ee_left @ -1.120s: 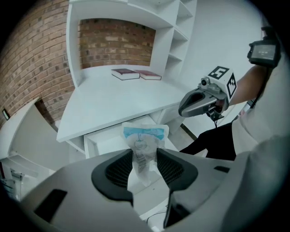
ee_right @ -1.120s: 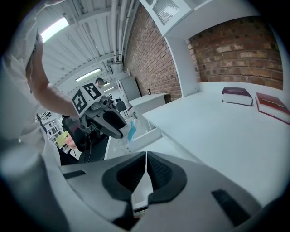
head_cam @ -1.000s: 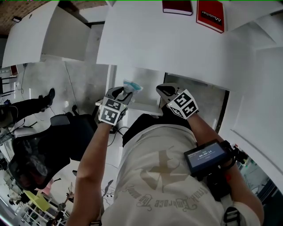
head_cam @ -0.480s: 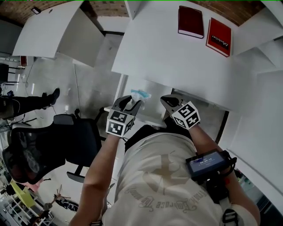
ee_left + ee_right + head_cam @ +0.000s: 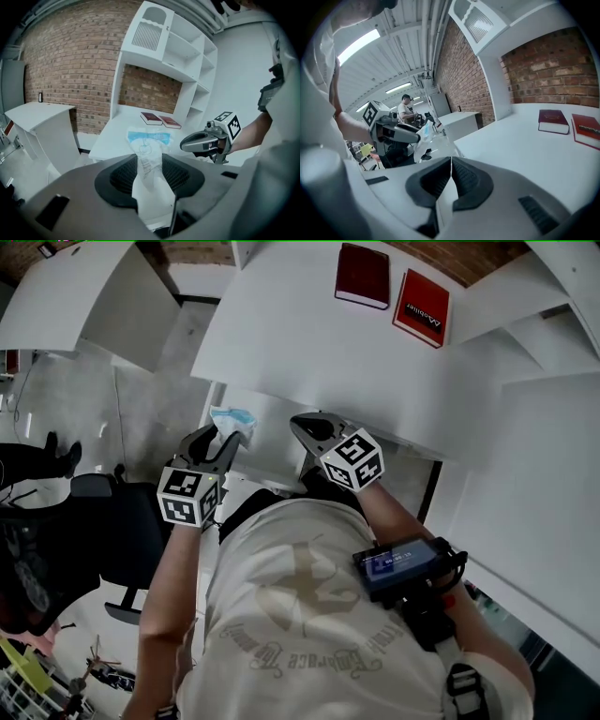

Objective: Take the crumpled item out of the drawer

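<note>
Two grippers were up in front of the person, side by side and a little apart, close to the near edge of the white desk. The left gripper was clamped on the crumpled item, a wrinkled, see-through wrapper with pale blue print at its top. The item's lower part was pinched between the dark pads. The rest stuck up past the jaw tips, clear of the desk and touching nothing but that gripper. The jaws stood only as far apart as the bunched wrapper kept them.

The right gripper held nothing. Its two pads met along a thin line with no gap to speak of, and it pointed out over the desk top. Its marker cube sat on the side nearer the person.

At the far side of the desk lay two red books, flat and next to each other, well away from both grippers. Behind them rose a white shelf unit against a brick wall.

To the person's left stood a dark office chair on the grey floor. A small screen device was strapped to the right forearm. Further back in the room, past the left gripper, another person was standing by some desks.
</note>
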Demonstrator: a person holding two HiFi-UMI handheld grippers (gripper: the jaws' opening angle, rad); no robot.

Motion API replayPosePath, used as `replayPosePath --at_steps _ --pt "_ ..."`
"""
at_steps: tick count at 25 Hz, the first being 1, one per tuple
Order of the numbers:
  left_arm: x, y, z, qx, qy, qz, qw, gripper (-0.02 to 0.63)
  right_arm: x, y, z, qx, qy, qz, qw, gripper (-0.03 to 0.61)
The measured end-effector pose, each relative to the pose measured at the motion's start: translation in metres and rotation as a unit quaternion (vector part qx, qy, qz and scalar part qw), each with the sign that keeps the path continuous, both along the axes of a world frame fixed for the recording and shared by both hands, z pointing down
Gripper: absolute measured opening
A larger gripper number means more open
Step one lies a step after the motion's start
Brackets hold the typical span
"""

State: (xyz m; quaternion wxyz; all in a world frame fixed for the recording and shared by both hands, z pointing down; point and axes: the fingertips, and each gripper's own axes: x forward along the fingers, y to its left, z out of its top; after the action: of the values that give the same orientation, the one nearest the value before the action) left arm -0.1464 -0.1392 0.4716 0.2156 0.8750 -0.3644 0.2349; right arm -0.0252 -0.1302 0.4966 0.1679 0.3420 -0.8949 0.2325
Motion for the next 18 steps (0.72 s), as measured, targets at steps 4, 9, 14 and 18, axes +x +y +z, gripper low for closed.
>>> replayPosePath --at_steps 4,9,14,18 --pt "0.002 -0.001 -0.013 0.013 0.019 -0.013 0.9996 0.179 -0.001 0.000 -0.018 0.019 -0.007 -0.007 1.000 0.025" --pt "0.005 0.004 -0.027 0.024 0.037 -0.023 0.9988 0.179 -0.001 0.003 -0.043 0.040 -0.025 -0.009 0.999 0.025" --pt "0.006 0.007 -0.038 0.036 0.045 -0.026 0.9980 0.178 0.002 0.005 -0.053 0.054 -0.025 -0.011 0.998 0.025" --pt "0.005 0.008 -0.044 0.044 0.046 -0.030 0.9975 0.178 0.006 0.005 -0.057 0.062 -0.023 -0.011 0.998 0.023"
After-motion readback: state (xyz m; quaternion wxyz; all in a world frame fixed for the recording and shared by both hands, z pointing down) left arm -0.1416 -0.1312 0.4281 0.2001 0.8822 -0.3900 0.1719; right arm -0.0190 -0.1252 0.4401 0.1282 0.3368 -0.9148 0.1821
